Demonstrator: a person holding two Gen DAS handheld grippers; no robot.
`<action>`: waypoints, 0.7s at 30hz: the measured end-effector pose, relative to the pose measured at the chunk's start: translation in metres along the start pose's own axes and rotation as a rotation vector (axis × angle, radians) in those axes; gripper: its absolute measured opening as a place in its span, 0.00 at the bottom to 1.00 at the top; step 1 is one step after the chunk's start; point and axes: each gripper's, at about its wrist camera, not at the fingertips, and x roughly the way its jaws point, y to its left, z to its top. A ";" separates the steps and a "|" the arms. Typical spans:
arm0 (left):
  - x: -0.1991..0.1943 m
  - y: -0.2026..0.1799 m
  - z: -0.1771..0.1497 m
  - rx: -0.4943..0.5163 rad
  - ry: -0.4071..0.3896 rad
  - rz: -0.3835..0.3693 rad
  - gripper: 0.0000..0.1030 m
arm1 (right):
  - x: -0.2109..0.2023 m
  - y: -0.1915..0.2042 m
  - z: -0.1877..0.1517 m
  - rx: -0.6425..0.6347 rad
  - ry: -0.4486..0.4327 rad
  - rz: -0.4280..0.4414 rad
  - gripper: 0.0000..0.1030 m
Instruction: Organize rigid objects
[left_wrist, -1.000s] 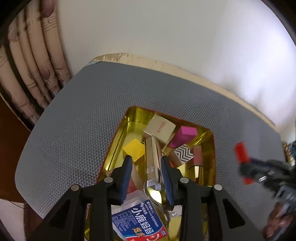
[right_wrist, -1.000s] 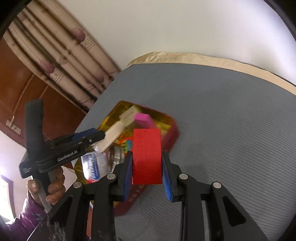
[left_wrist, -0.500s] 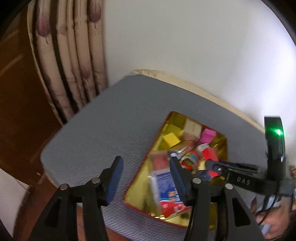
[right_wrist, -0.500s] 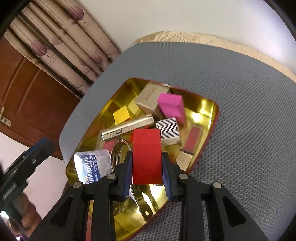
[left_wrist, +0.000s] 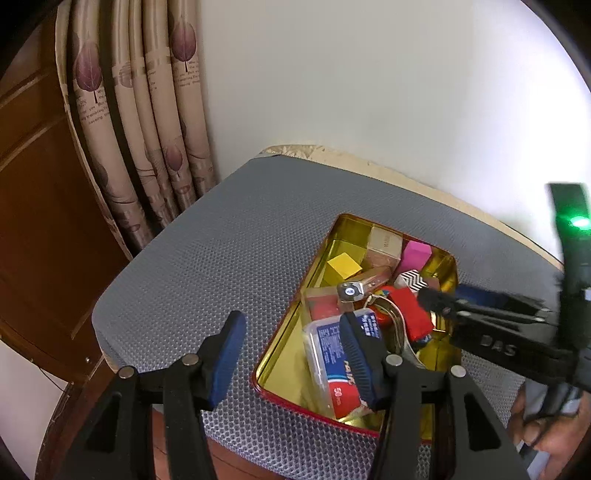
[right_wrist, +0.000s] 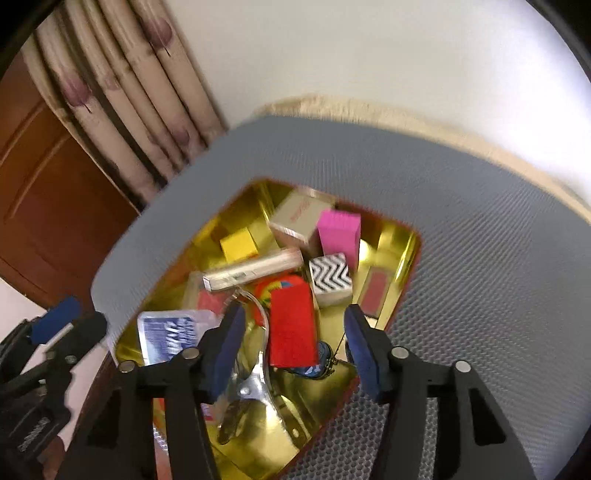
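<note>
- The right hand-held gripper hangs with its jaws spread wide, grasping nothing; the red rectangular block sits between them inside the gold-lined metal tin with a red rim, leaning on other items.
- The left hand-held gripper is likewise released and empty, over the tin's near-left edge above the grey mesh-covered desk.
- Risk: the red block rests tilted on the shiny metal clip; a brush from the right fingers could tip it over.
- Risk: the tin is crowded, with the yellow cube, the pink block and the zigzag-patterned black-and-white box close together, so one nudge may shove the others.
- Risk: both tools are near; their fingers could collide over the blue-and-white plastic case.
</note>
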 end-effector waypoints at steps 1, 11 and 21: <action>-0.003 0.000 -0.002 0.000 -0.003 -0.002 0.53 | -0.015 0.005 -0.003 -0.016 -0.056 -0.033 0.68; -0.051 -0.012 -0.022 0.028 -0.130 -0.027 0.53 | -0.127 0.030 -0.061 -0.034 -0.534 -0.286 0.99; -0.095 -0.016 -0.042 0.042 -0.302 -0.067 0.53 | -0.158 0.032 -0.097 -0.009 -0.582 -0.410 0.99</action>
